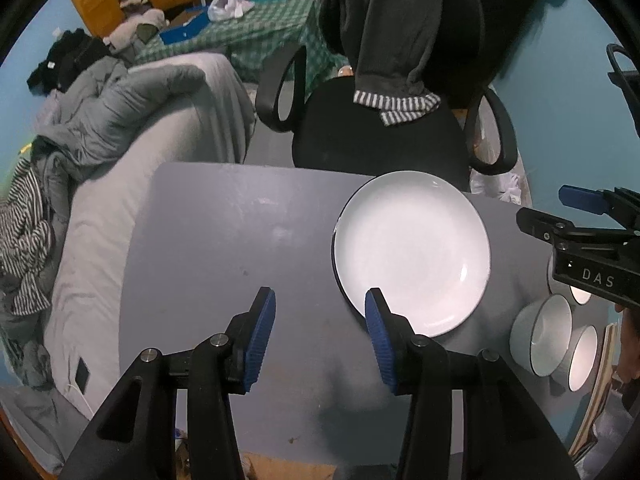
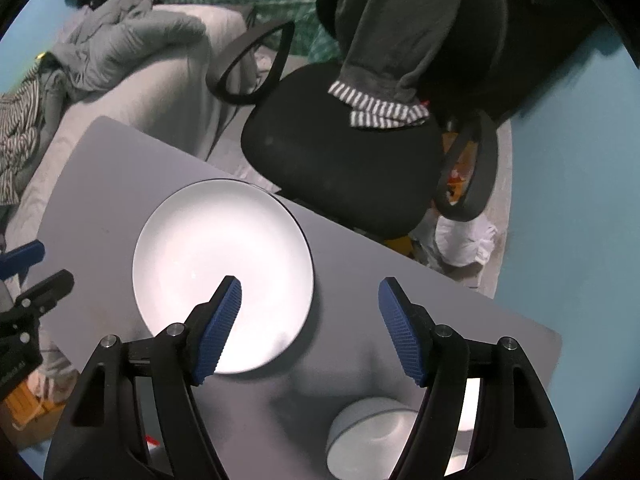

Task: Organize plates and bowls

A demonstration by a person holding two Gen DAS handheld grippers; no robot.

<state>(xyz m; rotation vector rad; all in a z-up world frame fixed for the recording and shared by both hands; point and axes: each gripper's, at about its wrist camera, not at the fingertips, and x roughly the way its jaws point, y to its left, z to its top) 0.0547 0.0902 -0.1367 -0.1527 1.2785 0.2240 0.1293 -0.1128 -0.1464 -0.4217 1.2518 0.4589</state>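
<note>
A white plate (image 1: 412, 252) with a dark rim lies flat on the grey table (image 1: 240, 240), toward its far right side. My left gripper (image 1: 320, 294) hangs open above the bare tabletop just left of the plate, with nothing between its blue pads. White bowls (image 1: 542, 332) crowd the table's right edge, partly hidden under my right gripper (image 1: 552, 210). In the right wrist view my right gripper (image 2: 310, 282) stands open and empty above the table, its left finger over the plate (image 2: 224, 264). A white bowl (image 2: 372, 436) sits below it. The left gripper (image 2: 40, 268) shows at the left edge.
A black office chair (image 1: 380, 140) draped with dark clothing stands just past the table's far edge. A bed (image 1: 120, 200) with grey bedding and piled clothes runs along the left side. A cardboard box (image 2: 24, 404) is below the table's near left corner.
</note>
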